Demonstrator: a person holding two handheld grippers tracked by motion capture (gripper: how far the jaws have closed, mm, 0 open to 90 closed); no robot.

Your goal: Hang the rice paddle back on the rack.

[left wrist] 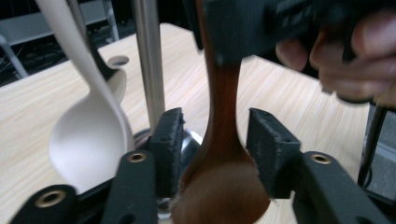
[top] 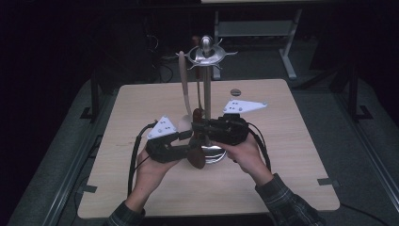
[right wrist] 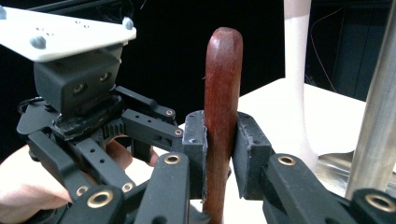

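Note:
A dark brown wooden spoon (top: 196,157) stands upright beside a steel utensil stand (top: 207,89), bowl end down near the stand's round base. My right gripper (top: 197,123) (right wrist: 219,122) is shut on the spoon's handle (right wrist: 223,60), both pads pressed against it just below the rounded top. Lower down, my left gripper (top: 186,141) (left wrist: 215,119) is open. The spoon's neck (left wrist: 223,93) runs between its pads with a gap on each side. A pale spoon (top: 185,94) (left wrist: 88,135) hangs from the stand's top ring, on the left of the pole.
The stand's pole (left wrist: 149,60) rises just behind the left jaw. A light wooden table (top: 291,141) carries everything; a small round grommet (top: 235,92) sits near its far edge. Dark floor and a metal desk frame (top: 287,52) lie beyond.

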